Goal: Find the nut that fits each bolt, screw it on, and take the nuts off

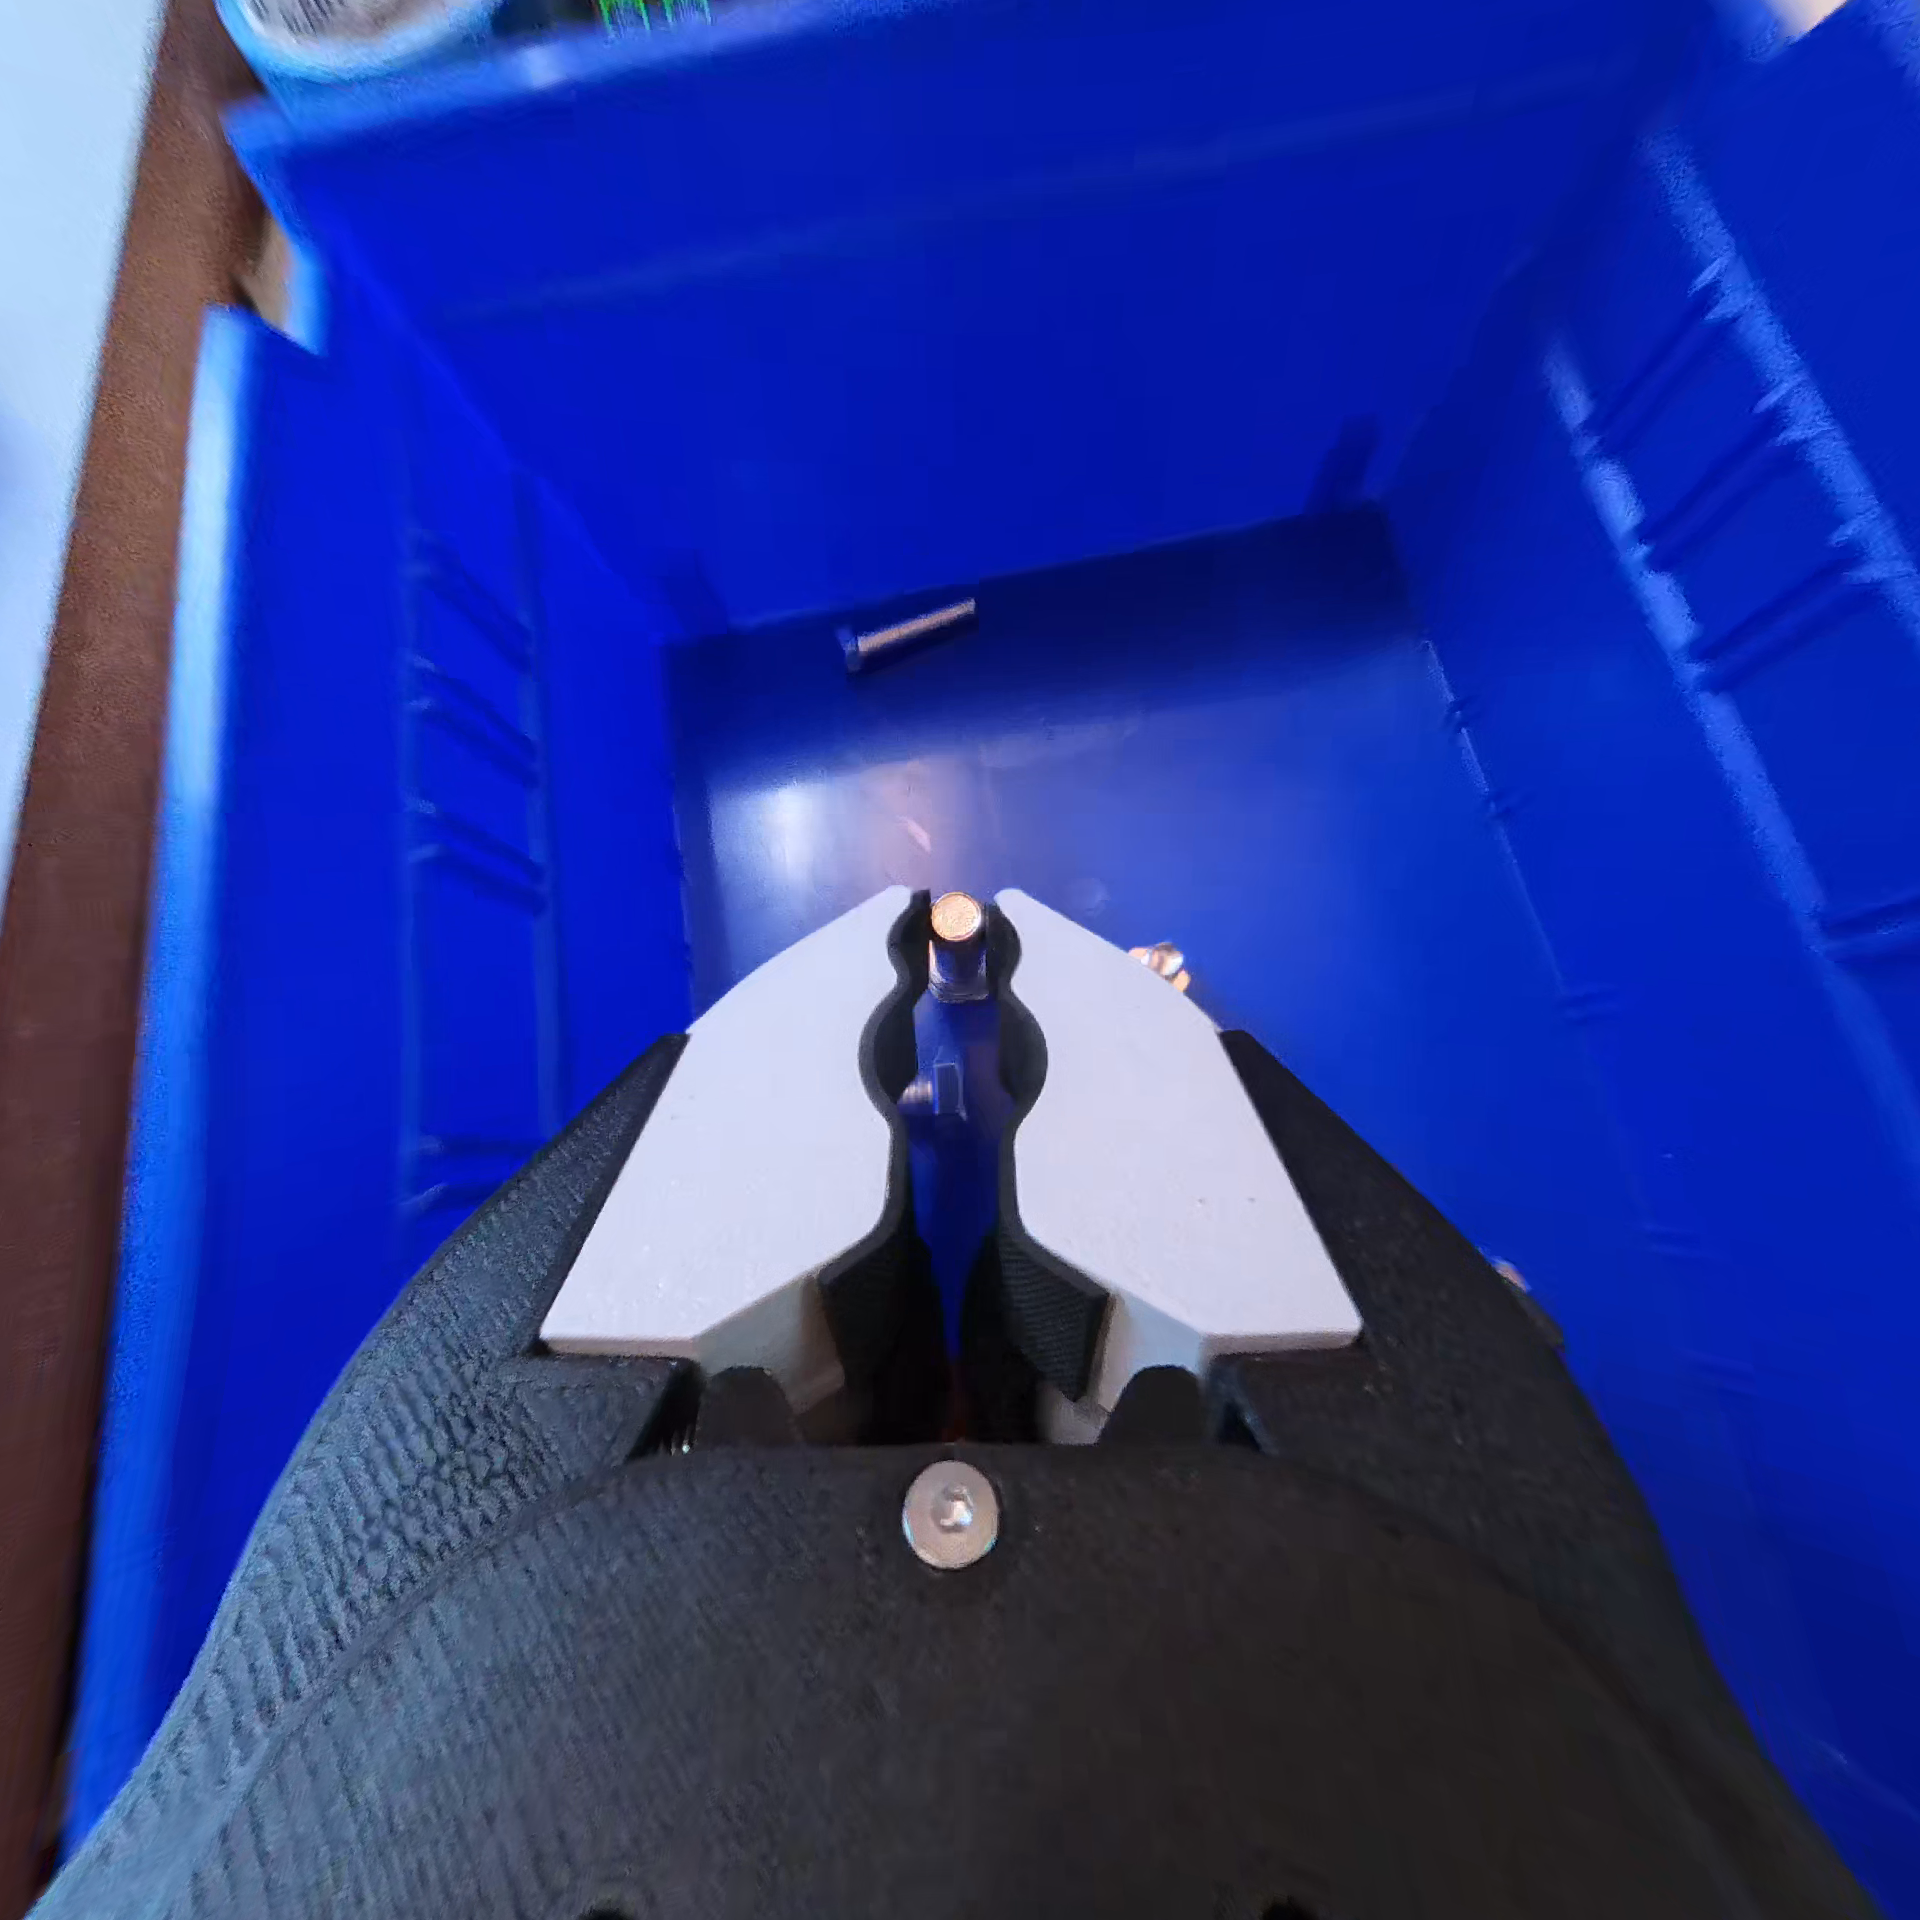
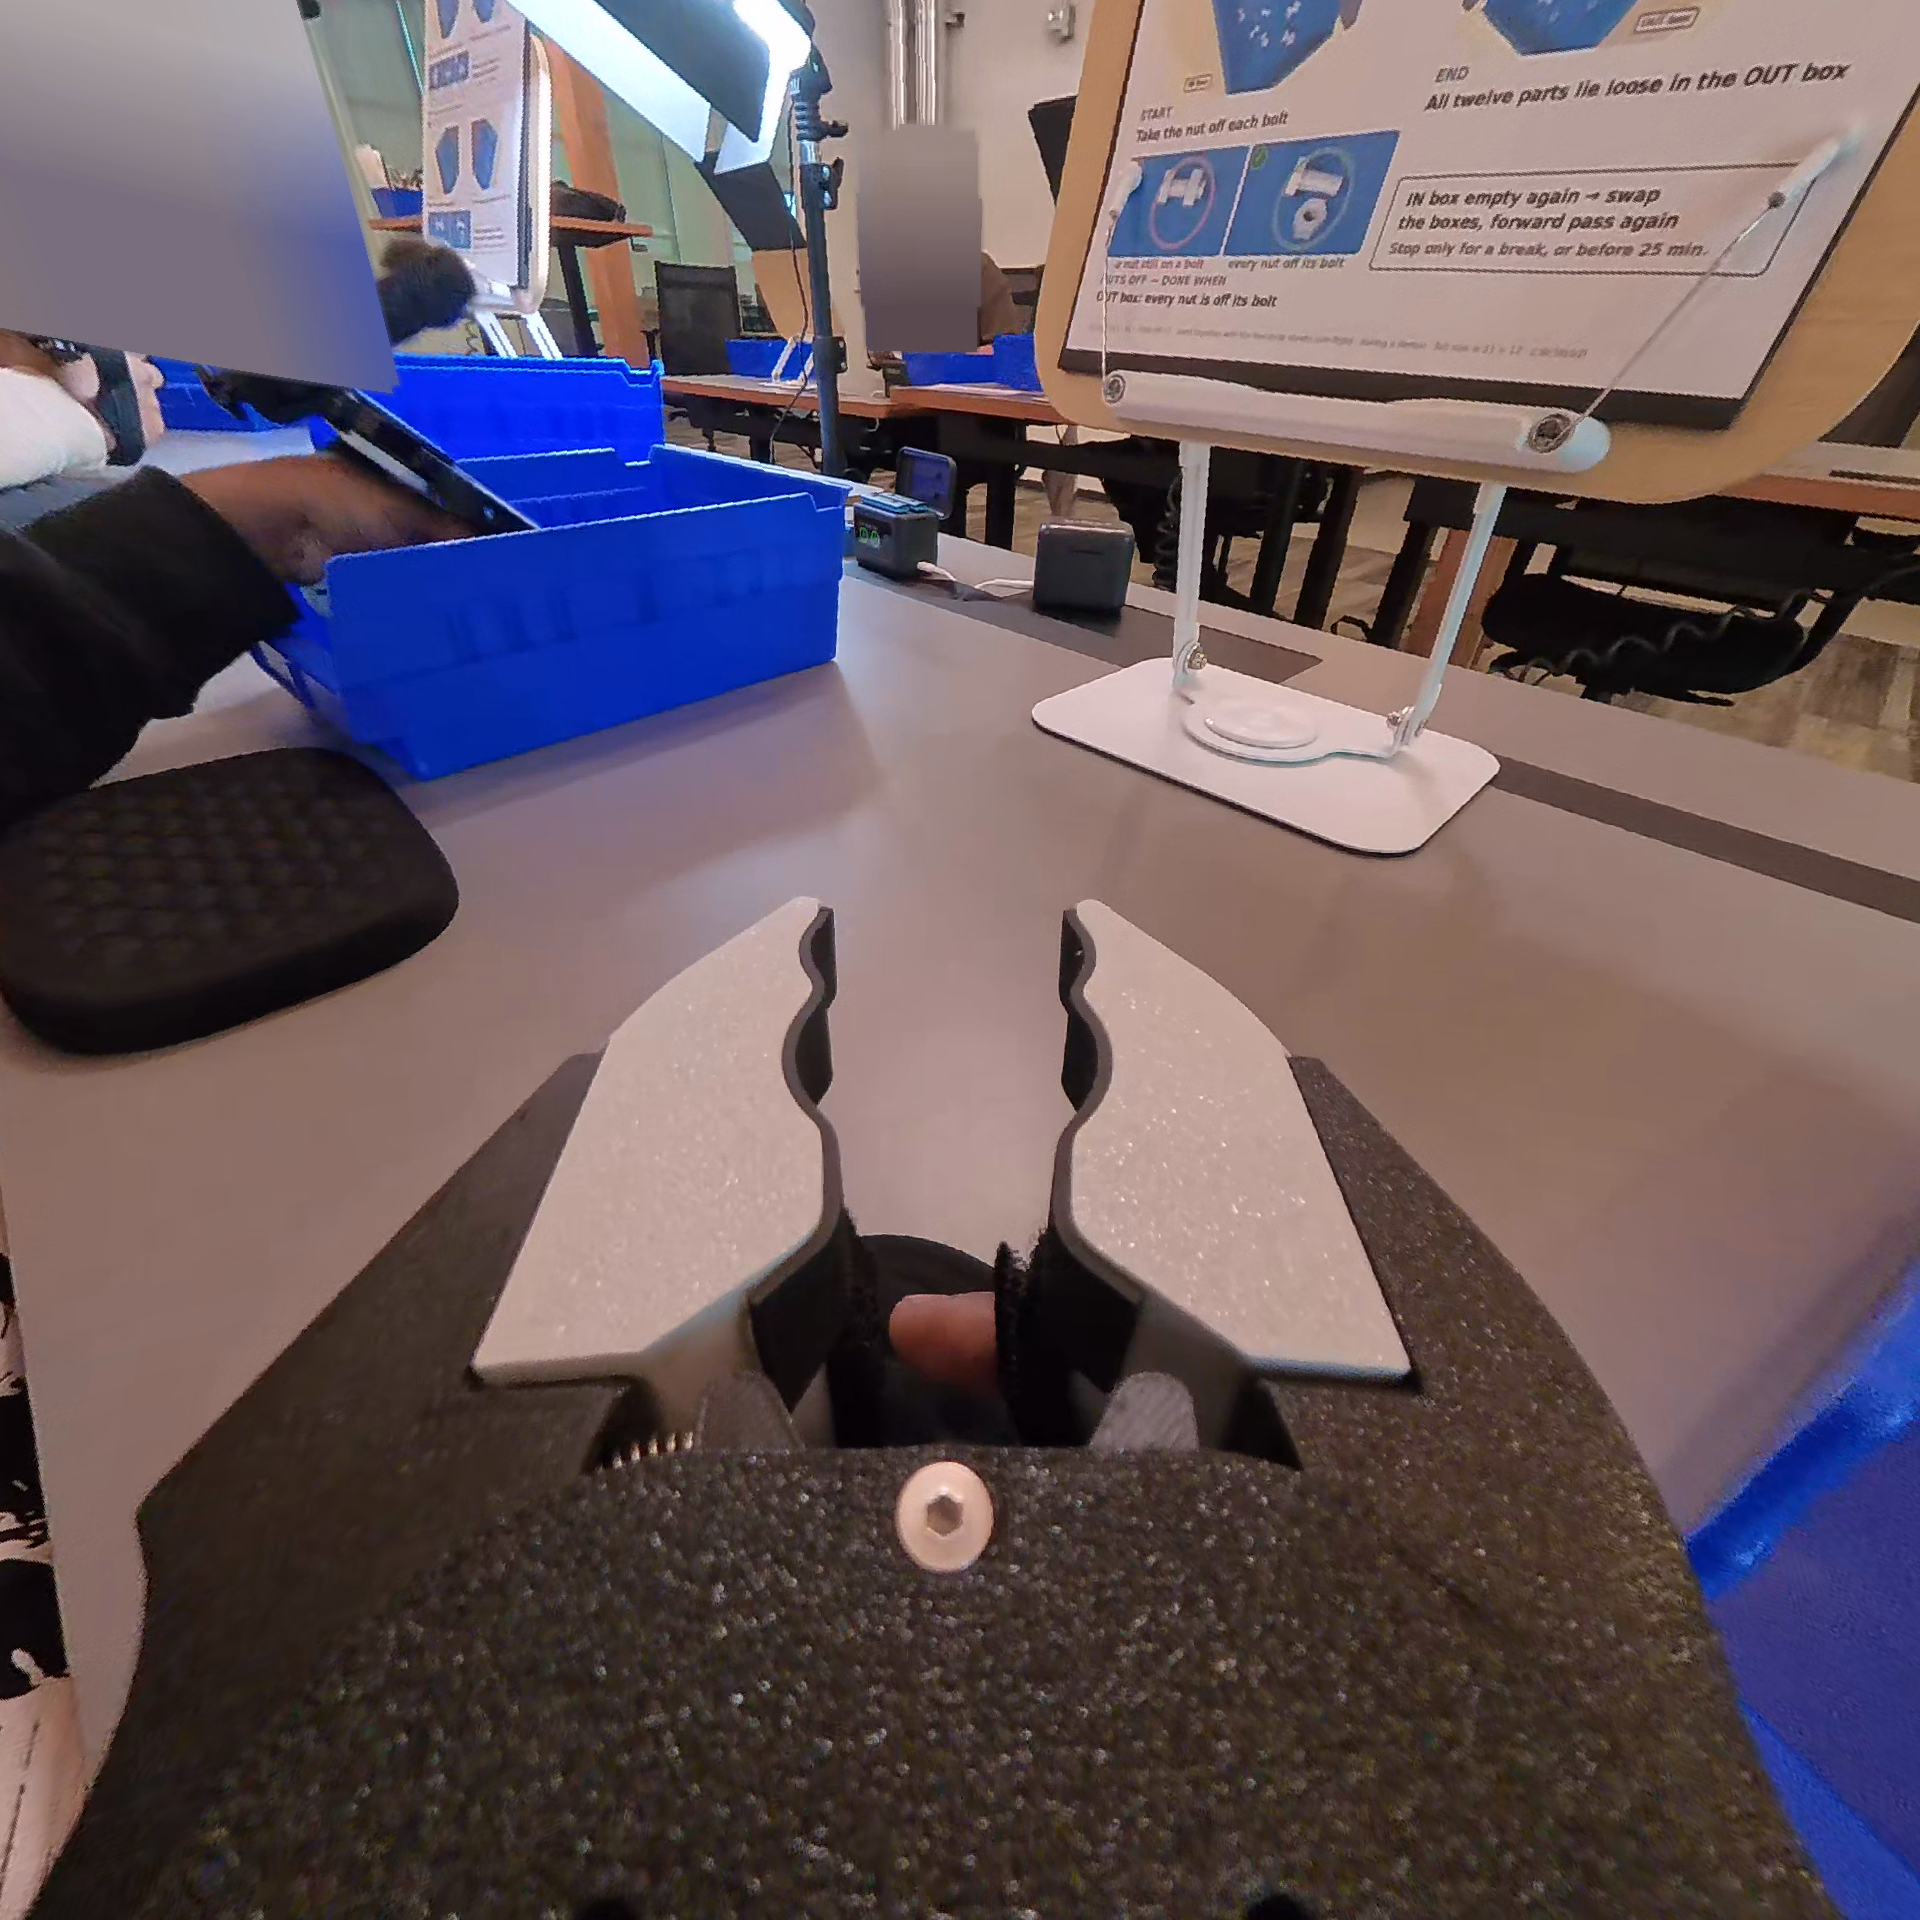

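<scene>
In the left wrist view my left gripper (image 1: 958,909) is inside a blue bin (image 1: 1039,364), shut on a silver bolt (image 1: 957,951) held upright between its tips. A metal piece, perhaps the bolt's head or a nut (image 1: 940,1086), shows lower between the fingers. Another bolt (image 1: 909,632) lies on the bin floor against the far wall. A small metal part (image 1: 1166,961) lies just right of the fingers. In the right wrist view my right gripper (image 2: 948,940) is open and empty above the grey table (image 2: 1351,1039). The left gripper (image 2: 416,462) reaches into the blue bin (image 2: 582,613) at far left.
A black padded rest (image 2: 197,894) lies on the table at left. A white stand (image 2: 1268,748) holds an instruction sheet (image 2: 1455,187) at right. A second blue bin's edge (image 2: 1818,1558) shows at the lower right. Small dark devices (image 2: 1081,561) sit behind. Across from one pair of fingers to the other is roughly 50 centimeters.
</scene>
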Demonstrator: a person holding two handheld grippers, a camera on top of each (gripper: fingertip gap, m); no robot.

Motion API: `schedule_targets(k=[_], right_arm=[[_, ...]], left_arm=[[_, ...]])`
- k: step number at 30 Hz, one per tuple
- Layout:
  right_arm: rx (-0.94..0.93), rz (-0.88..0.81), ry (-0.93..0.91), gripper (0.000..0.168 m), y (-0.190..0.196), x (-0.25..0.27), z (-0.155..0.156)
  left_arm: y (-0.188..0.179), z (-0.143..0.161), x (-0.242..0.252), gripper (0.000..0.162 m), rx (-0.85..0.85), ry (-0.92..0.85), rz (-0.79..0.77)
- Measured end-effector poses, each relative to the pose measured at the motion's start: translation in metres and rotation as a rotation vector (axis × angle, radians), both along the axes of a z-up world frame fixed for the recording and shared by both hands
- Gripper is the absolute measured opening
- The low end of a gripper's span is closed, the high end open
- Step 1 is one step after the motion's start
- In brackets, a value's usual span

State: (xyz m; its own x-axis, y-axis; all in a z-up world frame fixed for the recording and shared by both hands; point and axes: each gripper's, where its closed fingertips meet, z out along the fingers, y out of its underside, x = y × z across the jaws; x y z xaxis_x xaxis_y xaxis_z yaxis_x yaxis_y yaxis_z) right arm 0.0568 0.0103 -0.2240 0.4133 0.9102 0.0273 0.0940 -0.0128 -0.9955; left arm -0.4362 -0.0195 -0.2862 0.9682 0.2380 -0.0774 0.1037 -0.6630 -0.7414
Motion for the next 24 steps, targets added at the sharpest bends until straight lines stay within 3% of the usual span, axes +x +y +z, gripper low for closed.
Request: schedule_targets(k=[3, 6, 8, 10, 17, 24], right_arm=[[-0.011, 0.000, -0.026, 0.041, 0.001, -0.002, -0.004], [-0.013, 0.025, -0.063, 0.041, -0.001, -0.008, -0.006], [-0.001, 0.077, -0.079, 0.041, -0.008, -0.017, -0.005], [0.039, 0.106, -0.115, 0.041, -0.011, -0.023, -0.007], [0.070, 0.089, -0.110, 0.039, -0.010, -0.022, -0.008], [0.045, 0.088, -0.030, 0.038, -0.008, -0.016, -0.001]], left_arm=[[0.003, 0.048, 0.024, 0.010, 0.194, -0.015, -0.088], [0.002, 0.107, 0.087, 0.010, 0.415, -0.147, -0.306], [-0.004, 0.130, 0.137, 0.010, 0.463, -0.205, -0.478], [-0.010, 0.135, 0.184, 0.010, 0.438, -0.170, -0.623], [-0.022, 0.080, 0.327, 0.010, 0.247, -0.106, -0.912], [-0.023, 0.017, 0.373, 0.010, 0.090, -0.052, -1.008]])
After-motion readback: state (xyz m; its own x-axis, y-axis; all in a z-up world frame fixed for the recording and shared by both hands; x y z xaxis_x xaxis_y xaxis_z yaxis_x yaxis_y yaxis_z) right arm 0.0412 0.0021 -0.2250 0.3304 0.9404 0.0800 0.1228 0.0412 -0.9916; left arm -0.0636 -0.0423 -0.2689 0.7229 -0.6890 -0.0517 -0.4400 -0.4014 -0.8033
